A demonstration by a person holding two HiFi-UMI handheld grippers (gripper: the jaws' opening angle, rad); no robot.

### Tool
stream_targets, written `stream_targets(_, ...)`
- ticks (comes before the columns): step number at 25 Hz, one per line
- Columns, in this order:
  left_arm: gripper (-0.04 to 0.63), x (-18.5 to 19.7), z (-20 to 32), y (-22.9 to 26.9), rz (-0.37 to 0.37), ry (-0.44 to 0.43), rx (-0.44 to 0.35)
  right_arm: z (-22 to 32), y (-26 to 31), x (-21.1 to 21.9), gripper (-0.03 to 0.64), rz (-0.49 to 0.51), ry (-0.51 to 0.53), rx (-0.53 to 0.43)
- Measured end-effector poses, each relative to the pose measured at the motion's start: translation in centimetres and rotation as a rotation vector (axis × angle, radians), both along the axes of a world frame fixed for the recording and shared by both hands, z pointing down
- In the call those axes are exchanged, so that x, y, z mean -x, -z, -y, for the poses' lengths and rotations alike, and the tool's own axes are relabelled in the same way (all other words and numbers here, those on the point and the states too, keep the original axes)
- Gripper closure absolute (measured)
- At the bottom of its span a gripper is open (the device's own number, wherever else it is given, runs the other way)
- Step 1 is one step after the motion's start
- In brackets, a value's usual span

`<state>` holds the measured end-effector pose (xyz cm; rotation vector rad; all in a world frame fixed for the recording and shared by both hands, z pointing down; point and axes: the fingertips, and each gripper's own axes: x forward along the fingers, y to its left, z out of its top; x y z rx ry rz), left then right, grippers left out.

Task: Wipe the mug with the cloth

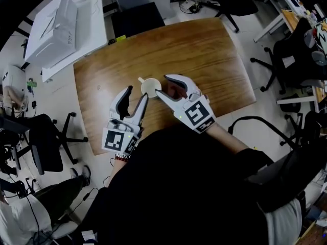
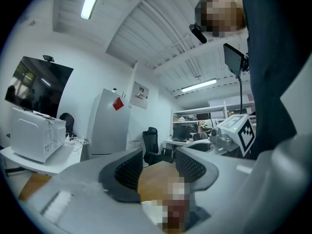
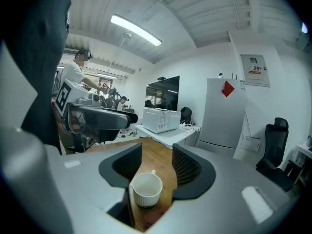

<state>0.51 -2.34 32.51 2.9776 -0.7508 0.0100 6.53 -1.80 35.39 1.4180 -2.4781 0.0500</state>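
While the mug (image 1: 150, 88) stands upright on the wooden surface (image 1: 214, 60), we have yet to take hold of it.
It sits between the spread jaws of the right gripper (image 1: 161, 86), pads not pressing; the left gripper (image 1: 137, 93) hovers just beside, wide open and holding nothing. We should close the right squarely on the ribbed wall, clear of the handle (image 1: 141, 79), to steady it. The cloth we cannot pick out with certainty.

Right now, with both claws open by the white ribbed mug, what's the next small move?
Probably ease the left claw forward around the white ribbed ceramic mug and close, to steady it. The mug stands upright and free on the brown wooden table, close by both claws' tips; the right claw is open too, pads off the mug.
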Motion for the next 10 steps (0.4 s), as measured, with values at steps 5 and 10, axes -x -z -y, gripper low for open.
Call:
stream_targets(5, 0.388, -0.9, -0.1, -0.2, 0.003, 0.000, -0.003, -0.2, 0.0, -1.0, 0.425, -0.010, 0.005, -0.001)
stream_targets(10, 0.388, -1.3, 0.2, 0.5, -0.034, 0.012, 0.001, -0.2, -0.1, -1.6, 0.426, -0.021, -0.004, 0.002)
